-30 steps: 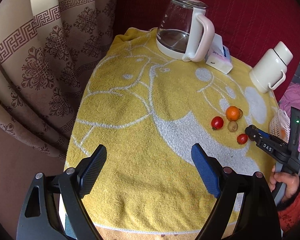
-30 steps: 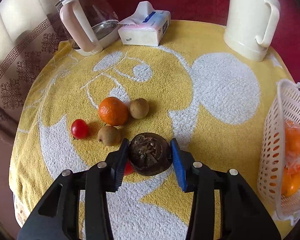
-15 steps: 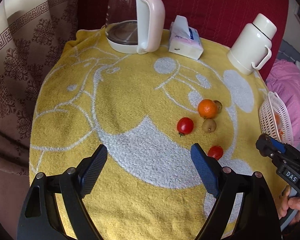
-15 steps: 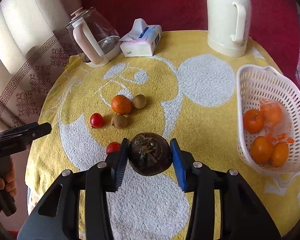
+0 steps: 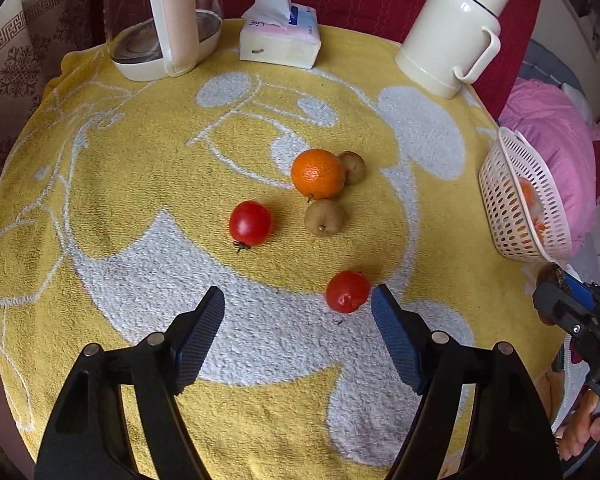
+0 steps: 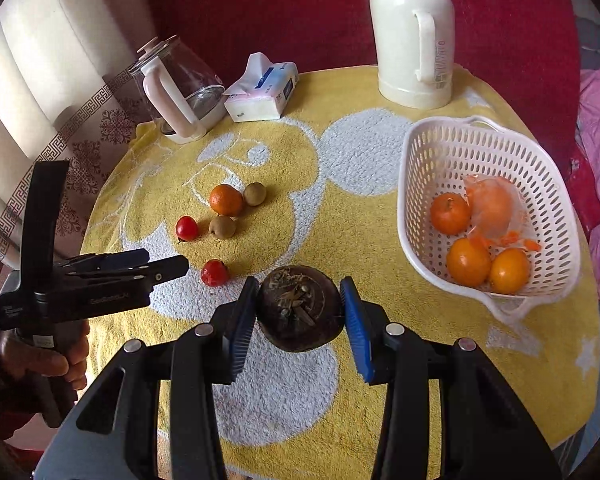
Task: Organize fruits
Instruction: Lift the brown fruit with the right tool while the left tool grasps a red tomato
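Since the earlier frames the right gripper [image 6: 300, 312] has carried the dark round fruit [image 6: 299, 312] up and away from the loose fruit, toward the white basket [image 6: 420, 152], while the left gripper [image 5: 298, 312] has come in low over the towel [image 5: 140, 160] so that the near tomato [image 5: 347, 291] now sits just inside its right finger. The right gripper's blue pads pinch the dark fruit on both sides; the left fingers are spread wide around nothing, the tomato untouched as far as can be seen. In the left view the basket is cut by the frame edge and its contents show only as orange through the holes. The right view shows three oranges and a bagged one [image 6: 492, 206] inside. The second tomato [image 5: 250, 223], orange [image 5: 318, 174] and two brown fruits [image 5: 324, 218] cluster mid-towel, one brown fruit half hidden behind the orange. Kettle [image 5: 164, 20], tissue pack [image 5: 278, 36] and thermos [image 5: 448, 28] line the far edge.
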